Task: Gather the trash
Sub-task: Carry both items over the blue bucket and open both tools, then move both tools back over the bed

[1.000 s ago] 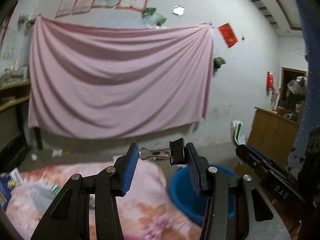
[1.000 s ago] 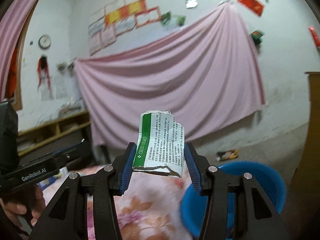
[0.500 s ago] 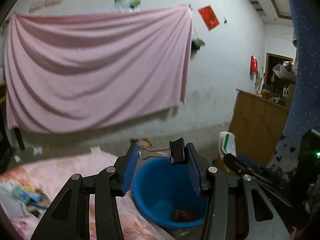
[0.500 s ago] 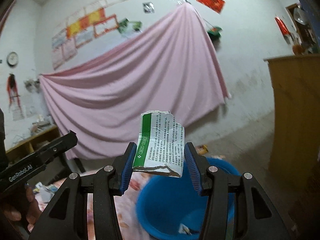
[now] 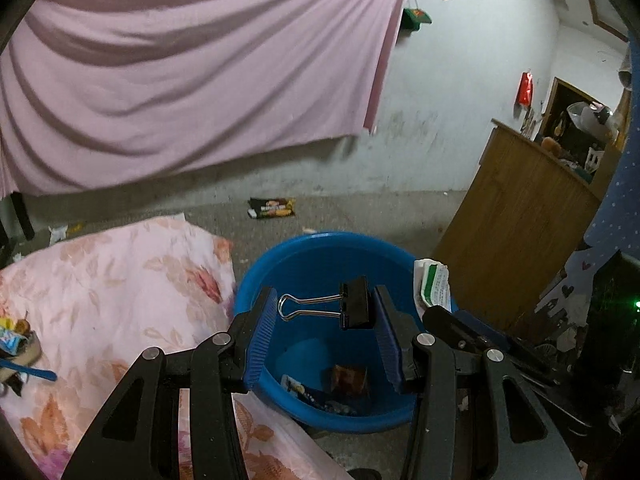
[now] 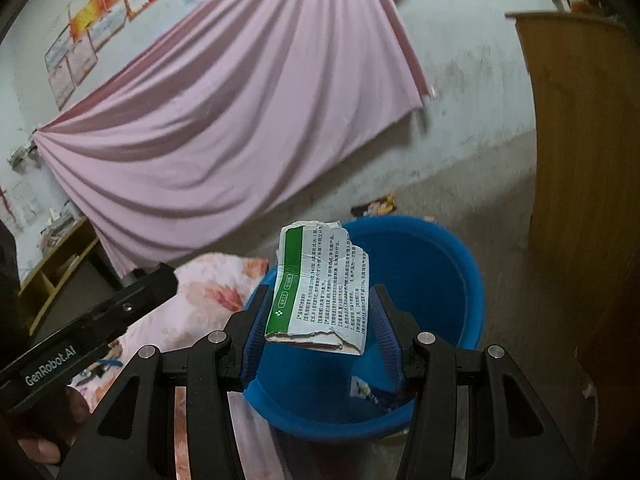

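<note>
My left gripper [image 5: 323, 314] is shut on a black binder clip [image 5: 352, 306] with silver wire handles, held above the blue bucket [image 5: 320, 256]. My right gripper [image 6: 318, 316] is shut on a torn white-and-green paper packet [image 6: 320, 288], also above the blue bucket [image 6: 452, 276]. The packet also shows in the left wrist view [image 5: 434, 286], at the bucket's right rim. Wrappers [image 5: 344, 380] lie on the bucket's bottom.
A pink floral cloth [image 5: 112, 292] covers the surface left of the bucket, with small trash [image 5: 16, 336] at its left edge. A wooden cabinet [image 5: 520, 232] stands to the right. A snack wrapper [image 5: 272, 208] lies on the concrete floor. A pink sheet [image 5: 192, 64] hangs on the wall.
Both grippers have swung right and tilted down, from facing the wall to hovering over the blue bucket. Both still hold the same items.
</note>
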The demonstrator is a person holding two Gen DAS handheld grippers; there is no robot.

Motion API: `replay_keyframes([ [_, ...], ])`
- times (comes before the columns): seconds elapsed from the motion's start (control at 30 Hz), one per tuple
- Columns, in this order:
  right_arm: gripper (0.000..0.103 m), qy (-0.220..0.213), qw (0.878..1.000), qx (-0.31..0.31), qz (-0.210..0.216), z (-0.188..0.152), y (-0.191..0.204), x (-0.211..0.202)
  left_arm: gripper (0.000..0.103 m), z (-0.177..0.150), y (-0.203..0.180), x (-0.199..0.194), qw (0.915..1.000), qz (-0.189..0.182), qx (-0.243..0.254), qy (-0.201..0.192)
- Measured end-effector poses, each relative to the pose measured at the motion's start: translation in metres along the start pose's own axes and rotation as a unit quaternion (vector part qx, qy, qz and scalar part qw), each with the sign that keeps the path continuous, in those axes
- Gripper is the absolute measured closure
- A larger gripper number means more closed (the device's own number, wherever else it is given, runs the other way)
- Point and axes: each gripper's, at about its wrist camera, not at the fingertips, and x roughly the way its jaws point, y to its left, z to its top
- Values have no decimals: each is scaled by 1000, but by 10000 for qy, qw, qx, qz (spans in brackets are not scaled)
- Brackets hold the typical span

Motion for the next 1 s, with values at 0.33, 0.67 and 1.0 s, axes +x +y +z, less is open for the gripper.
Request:
replay_keyframes([
  [0.33,49,331,9989,322,-75,-3,-13,8,54,-4,13,8,9988,-154,-316,345],
  [0.67,49,236,9991,348,-105,0,-14,5,54,-4,21,-4,9991,-59,-392,163],
  [1.0,41,-462,9989,-69,65,15,15,-16,41,2,45,-70,9964,457,-354,-625],
])
